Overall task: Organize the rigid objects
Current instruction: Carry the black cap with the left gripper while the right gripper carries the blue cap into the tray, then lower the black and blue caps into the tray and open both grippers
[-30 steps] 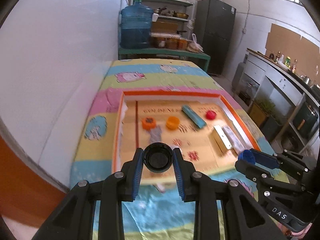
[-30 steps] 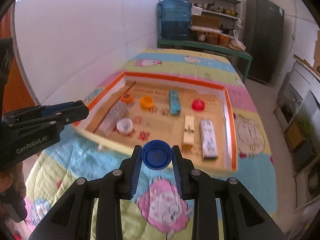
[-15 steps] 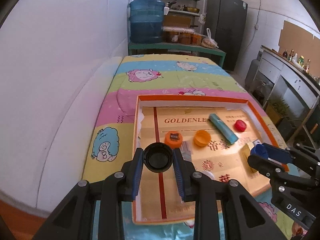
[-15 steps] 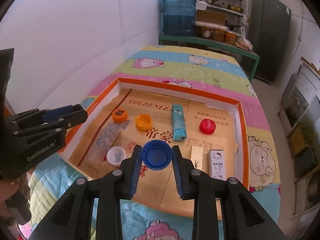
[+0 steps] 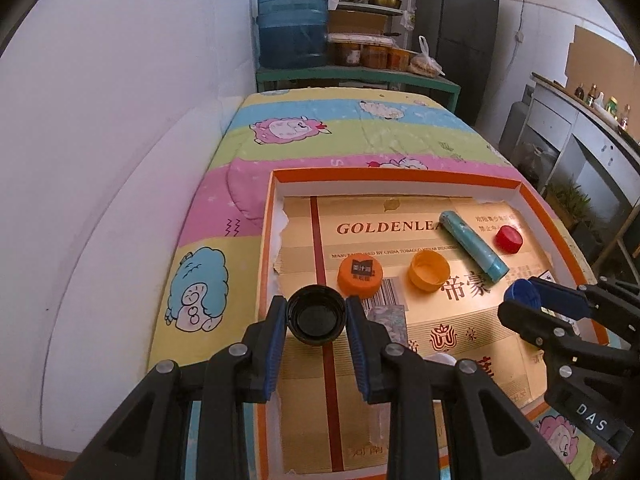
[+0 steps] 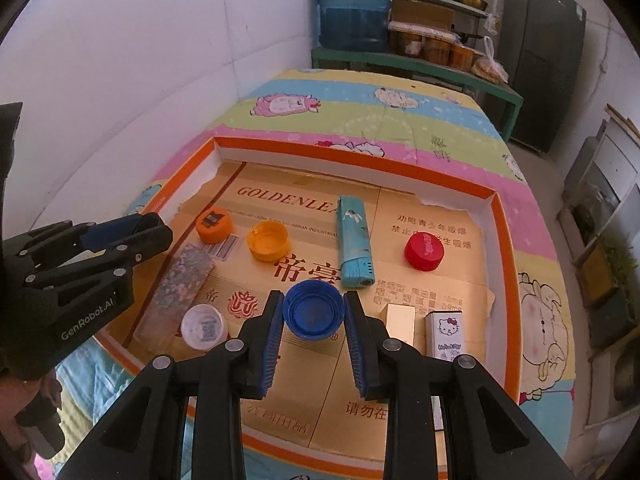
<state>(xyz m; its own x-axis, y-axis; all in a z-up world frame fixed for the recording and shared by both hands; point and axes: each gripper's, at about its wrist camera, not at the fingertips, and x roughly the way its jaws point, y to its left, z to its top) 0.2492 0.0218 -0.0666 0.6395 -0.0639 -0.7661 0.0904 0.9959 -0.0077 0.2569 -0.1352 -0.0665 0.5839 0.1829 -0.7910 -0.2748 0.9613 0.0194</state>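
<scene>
Left gripper [image 5: 316, 318] with ribbed blue pads: jaws pinching a round black plastic cap [image 5: 317, 314], hollow side up, held above the 9 o'clock edge of a shallow cardboard tray [image 6: 352, 159] with an orange rim and white inner walls. Right gripper [image 6: 313, 314]: jaws pinching a blue plastic cap [image 6: 313, 309], likewise hollow side up, ridged around its skirt, held over the middle of the tray toward 6 o'clock. The tray floor is a glossy gold printed carton sheet, torn at its edges, lettered "GOLDENLEA". On it lie: a flat-topped orange cap [image 6: 214, 224] bearing a dark label, at 10 o'clock; an orange cap with its hollow upward [image 6: 268, 240], just beside the first toward the centre; a slim turquoise lighter [image 6: 355, 242], rectangular with rounded edges and a white flower print, lying lengthwise at the centre; a smooth red cap [image 6: 424, 251], top up, at 3 o'clock; a white cap [image 6: 203, 326] with a printed label at 7 o'clock; a long flat strip with a speckled floral pattern [image 6: 182, 279] between the white cap and the labelled orange cap; a plain gold rectangular box [image 6: 401, 322] and a white box with a cartoon cat print [image 6: 444, 332], side by side at 5 o'clock, partly hidden by the right gripper's frame. The tray rests on a bed covered with a soft striped cloth [image 6: 360, 104] in pastel bands with cartoon sheep.
</scene>
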